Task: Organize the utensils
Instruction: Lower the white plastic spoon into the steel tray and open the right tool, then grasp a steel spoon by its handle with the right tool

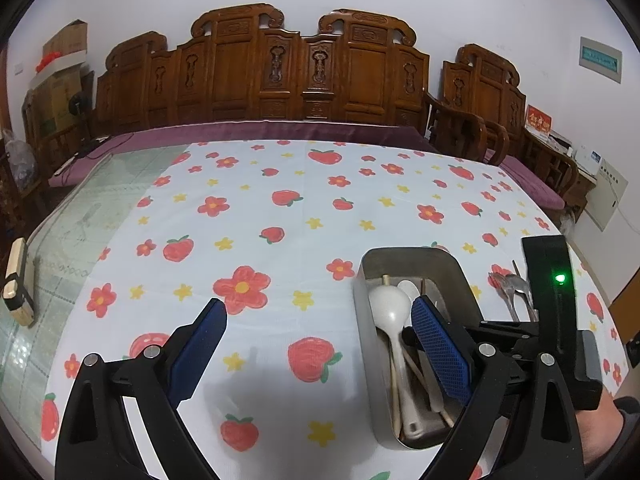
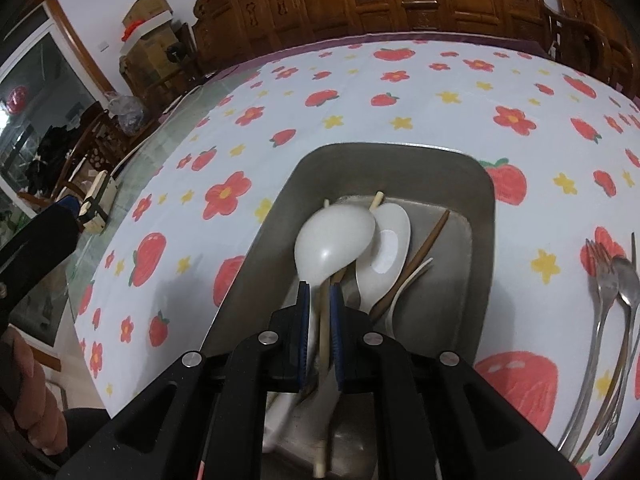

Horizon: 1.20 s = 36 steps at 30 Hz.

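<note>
A flowered tablecloth point(image 1: 280, 208) carries a metal tray point(image 2: 480, 216) and loose cutlery point(image 2: 612, 292).

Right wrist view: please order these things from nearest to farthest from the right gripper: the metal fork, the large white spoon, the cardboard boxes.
1. The large white spoon, in the metal tray, just ahead of the right gripper.
2. The metal fork, on the tablecloth to the right, outside the tray.
3. The cardboard boxes, at the wall, far left, beyond the table.

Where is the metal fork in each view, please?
Left wrist view: fork at the right edge, on the cloth, just right of the metal tray.
Right wrist view: fork at the right edge, again right of the tray.
Shared landmark: the tray.
</note>
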Each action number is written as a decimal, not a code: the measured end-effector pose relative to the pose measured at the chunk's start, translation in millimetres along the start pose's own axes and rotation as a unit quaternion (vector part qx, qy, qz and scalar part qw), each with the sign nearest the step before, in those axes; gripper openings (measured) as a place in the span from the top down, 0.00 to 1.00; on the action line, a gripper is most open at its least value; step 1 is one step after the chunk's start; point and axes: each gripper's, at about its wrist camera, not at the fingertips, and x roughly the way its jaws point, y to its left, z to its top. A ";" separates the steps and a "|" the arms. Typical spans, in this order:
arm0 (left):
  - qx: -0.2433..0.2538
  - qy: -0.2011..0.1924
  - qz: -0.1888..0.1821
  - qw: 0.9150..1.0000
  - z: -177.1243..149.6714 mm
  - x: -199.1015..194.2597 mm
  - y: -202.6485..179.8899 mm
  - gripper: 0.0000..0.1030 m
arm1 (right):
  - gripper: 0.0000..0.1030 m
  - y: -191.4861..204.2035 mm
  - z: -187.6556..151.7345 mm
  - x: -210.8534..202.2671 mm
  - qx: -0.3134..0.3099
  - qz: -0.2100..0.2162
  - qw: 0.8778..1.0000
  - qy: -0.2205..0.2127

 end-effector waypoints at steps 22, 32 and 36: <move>0.027 -0.004 -0.050 0.998 -13.7 5.0 -78.6 0.13 | 0.88 -136.3 -41.0 -127.0 -0.060 -0.134 0.985 -0.086; 0.063 0.004 -0.061 0.996 -26.9 7.5 -118.1 0.13 | 0.88 -183.7 -52.9 -94.8 -0.011 -0.133 0.990 -0.052; 0.074 0.004 -0.065 0.995 -31.2 6.1 -130.9 0.13 | 0.88 -191.4 -55.0 -82.4 -0.005 -0.142 0.989 -0.036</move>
